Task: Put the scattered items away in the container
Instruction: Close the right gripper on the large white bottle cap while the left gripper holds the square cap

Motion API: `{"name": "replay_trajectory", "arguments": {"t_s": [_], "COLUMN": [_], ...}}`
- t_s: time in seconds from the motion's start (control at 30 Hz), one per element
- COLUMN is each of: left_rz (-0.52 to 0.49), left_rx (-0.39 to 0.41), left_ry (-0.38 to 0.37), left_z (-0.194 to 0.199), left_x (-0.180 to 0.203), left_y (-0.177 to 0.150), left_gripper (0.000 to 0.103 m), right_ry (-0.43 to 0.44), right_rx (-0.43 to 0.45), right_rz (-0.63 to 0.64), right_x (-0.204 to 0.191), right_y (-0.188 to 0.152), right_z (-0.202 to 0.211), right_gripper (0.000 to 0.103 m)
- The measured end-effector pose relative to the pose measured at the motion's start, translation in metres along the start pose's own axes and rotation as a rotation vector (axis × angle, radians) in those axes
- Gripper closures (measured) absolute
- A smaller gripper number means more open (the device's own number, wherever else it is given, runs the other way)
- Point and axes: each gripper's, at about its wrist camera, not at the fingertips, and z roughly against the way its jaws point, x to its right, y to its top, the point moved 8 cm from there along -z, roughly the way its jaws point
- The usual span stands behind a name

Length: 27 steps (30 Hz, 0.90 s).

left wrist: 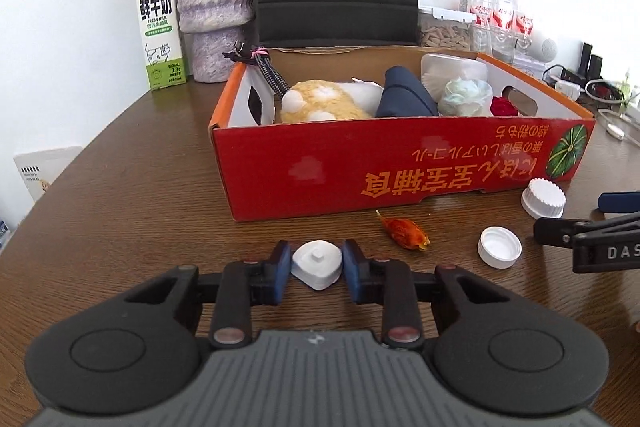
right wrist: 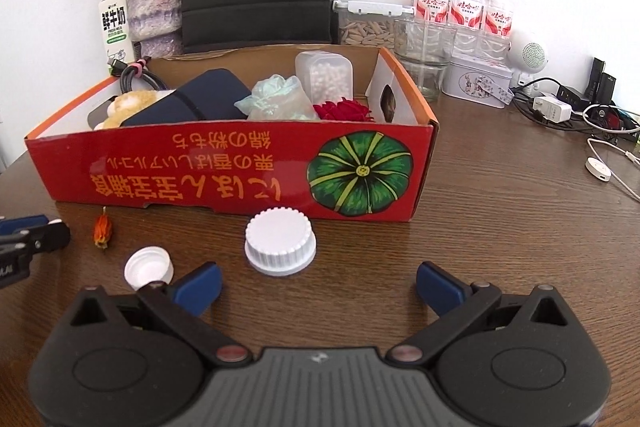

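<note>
Our left hand-held gripper (left wrist: 316,269) clamped on the small white cap (left wrist: 316,264) on the surface (left wrist: 120,195), our right hand-held gripper (right wrist: 318,285) spread wide just short of the ribbed white lid (right wrist: 280,241), red box (left wrist: 400,163) beyond holding a plush toy (left wrist: 320,101), navy pouch (left wrist: 404,93) and red rose (right wrist: 344,110).

Right gripper (left wrist: 592,239) cut off by frame edge; box (left wrist: 400,163) contents partly hidden.
</note>
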Motion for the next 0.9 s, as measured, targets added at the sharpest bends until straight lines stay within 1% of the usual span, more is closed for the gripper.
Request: {"name": "replay_trajectory", "arguments": {"t_s": [0.23,0.4,0.47,0.57,0.6,0.63,0.67,0.77,0.9], "left_rz": [0.020,0.022,0.023,0.021,0.022,0.022,0.023,0.023,0.024], "left_rx": [0.000,0.000,0.000,0.000,0.000,0.000,0.000,0.000,0.001], "left_ry": [-0.014,-0.016,-0.017,-0.015,-0.016,-0.016,-0.017,-0.018,-0.019], "left_z": [0.000,0.000,0.000,-0.001,0.000,0.000,0.000,0.000,0.000], "left_x": [-0.002,-0.002,-0.003,-0.003,-0.003,-0.004,-0.003,-0.004,-0.004], "left_y": [0.000,0.000,0.000,0.000,-0.001,-0.001,-0.001,-0.001,-0.001], "left_gripper": [0.074,0.074,0.074,0.074,0.074,0.074,0.074,0.074,0.074], "right_ry": [-0.011,0.001,0.012,0.026,0.033,0.042,0.049,0.061,0.044], "right_rx": [-0.002,0.005,0.015,0.032,0.042,0.051,0.059,0.072,0.106], "right_rz": [-0.007,-0.008,0.001,0.014,0.017,0.021,0.024,0.037,0.072], "right_x": [-0.003,-0.003,-0.006,-0.009,-0.010,-0.011,-0.012,-0.016,-0.021], "right_y": [0.009,0.010,0.010,0.012,0.012,0.013,0.013,0.012,0.012], "right_z": [-0.011,-0.011,-0.008,-0.006,-0.004,-0.002,0.000,0.005,0.012], "right_gripper": [0.000,0.001,0.007,0.021,0.034,0.054,0.066,0.064,0.064]}}
